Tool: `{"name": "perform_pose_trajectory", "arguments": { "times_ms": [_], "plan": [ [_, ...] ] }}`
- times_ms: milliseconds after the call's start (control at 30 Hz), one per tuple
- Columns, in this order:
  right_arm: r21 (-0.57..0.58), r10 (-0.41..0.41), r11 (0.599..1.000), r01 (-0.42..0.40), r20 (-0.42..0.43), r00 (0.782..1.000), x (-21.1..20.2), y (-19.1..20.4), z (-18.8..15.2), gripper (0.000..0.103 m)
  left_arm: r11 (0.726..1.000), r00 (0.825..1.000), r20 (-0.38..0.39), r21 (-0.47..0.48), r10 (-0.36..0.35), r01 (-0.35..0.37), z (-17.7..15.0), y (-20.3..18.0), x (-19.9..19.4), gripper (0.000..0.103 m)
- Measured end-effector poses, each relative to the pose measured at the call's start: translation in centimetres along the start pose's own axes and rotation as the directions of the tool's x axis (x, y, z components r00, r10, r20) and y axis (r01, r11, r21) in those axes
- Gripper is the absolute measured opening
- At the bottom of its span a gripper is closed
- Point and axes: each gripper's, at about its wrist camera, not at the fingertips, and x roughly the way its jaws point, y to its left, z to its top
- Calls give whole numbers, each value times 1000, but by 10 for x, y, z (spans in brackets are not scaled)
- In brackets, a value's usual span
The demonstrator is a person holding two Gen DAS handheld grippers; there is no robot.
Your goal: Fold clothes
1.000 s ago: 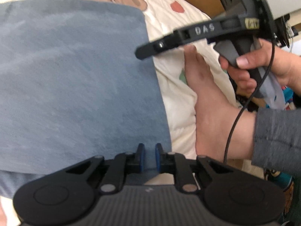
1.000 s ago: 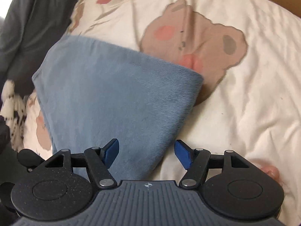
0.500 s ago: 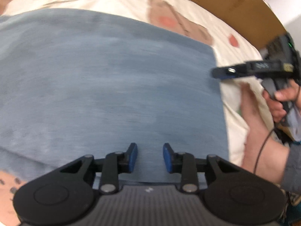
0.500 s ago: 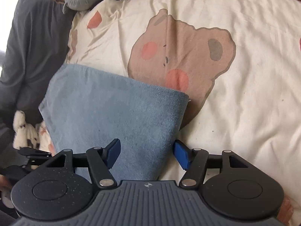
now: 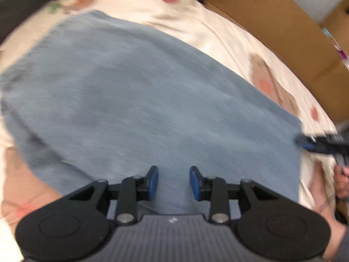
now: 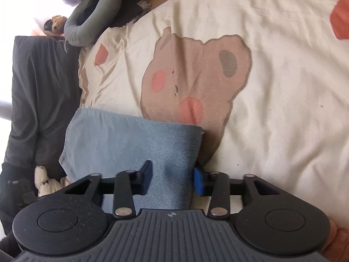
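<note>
A cream bear-print bed sheet (image 6: 283, 87) fills both frames, the blue cloth (image 5: 152, 100) lies flat across it at centre, and the left tool (image 5: 173, 184) hovers open above its near edge while the right tool (image 6: 172, 180) straddles its corner, partly open.

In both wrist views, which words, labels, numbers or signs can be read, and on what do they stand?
No text can be read.
Right gripper: light marks on its body, too blurred to read.
Bed sheet: only bear and heart pictures, no words.
</note>
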Motion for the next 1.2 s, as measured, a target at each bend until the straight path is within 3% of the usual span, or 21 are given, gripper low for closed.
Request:
{"name": "perform_pose_trajectory", "arguments": {
  "times_ms": [333,467,733,900,1200],
  "plan": [
    [33,-3,999,1,50,999,-2,-3,1,28,998,996,74,-57,43,-38,-4,16,-11,34],
    [55,103,993,-108,86,991,-7,-3,2,30,995,993,99,-87,61,-52,-3,24,-13,34],
    [46,81,996,-82,24,996,19,-3,-1,33,992,991,109,-109,73,-61,2,23,-6,38],
    [30,70,997,-71,23,997,21,0,-2,9,991,990,117,-115,79,-65,5,22,-6,38],
    [17,68,997,-69,62,996,0,23,3,6,995,987,150,-93,53,-39,13,17,-11,38]
  ]
}}
